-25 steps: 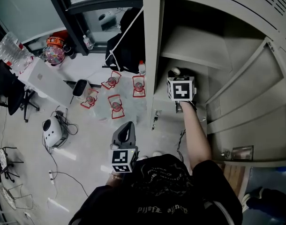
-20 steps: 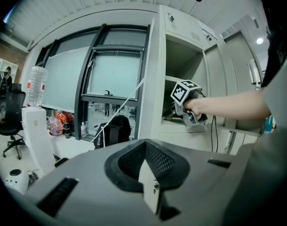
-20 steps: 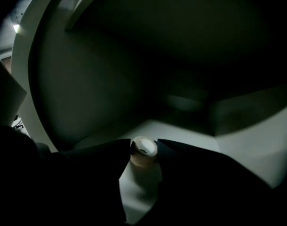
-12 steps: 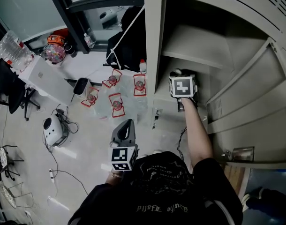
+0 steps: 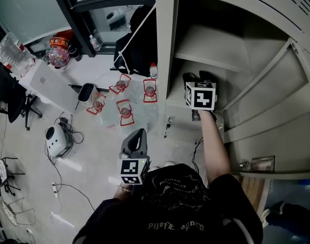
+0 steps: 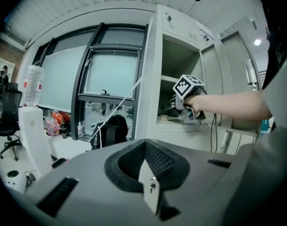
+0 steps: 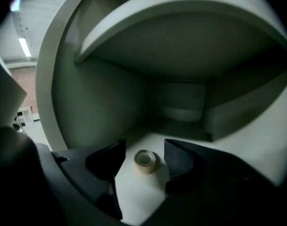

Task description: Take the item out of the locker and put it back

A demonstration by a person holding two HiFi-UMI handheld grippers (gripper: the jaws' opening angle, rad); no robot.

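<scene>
A small roll of beige tape (image 7: pixel 145 162) lies flat on the pale lower shelf (image 7: pixel 134 197) inside the open grey locker (image 5: pixel 165 60). My right gripper (image 7: pixel 144 146) reaches into that compartment. Its jaws have just been opening and now stand wide, one on each side of the roll, with a clear gap to each pad. In the head view the right gripper (image 5: pixel 197 78) sits at the locker's mouth, beyond its marker cube. My left gripper (image 5: pixel 137 136) hangs low outside the locker, its jaws together on nothing.
The locker door (image 5: pixel 277 111) stands swung open at the right. An upper shelf (image 5: pixel 211 47) roofs the compartment. On the floor to the left are a black backpack (image 5: pixel 137 44), several red-framed items (image 5: pixel 125 113), a white device with cables (image 5: pixel 57 141) and water bottles (image 5: pixel 10 55).
The right gripper's jaws have spread apart at the locker's mouth, and its marker cube has shifted slightly right. The left gripper has stayed where it was.
</scene>
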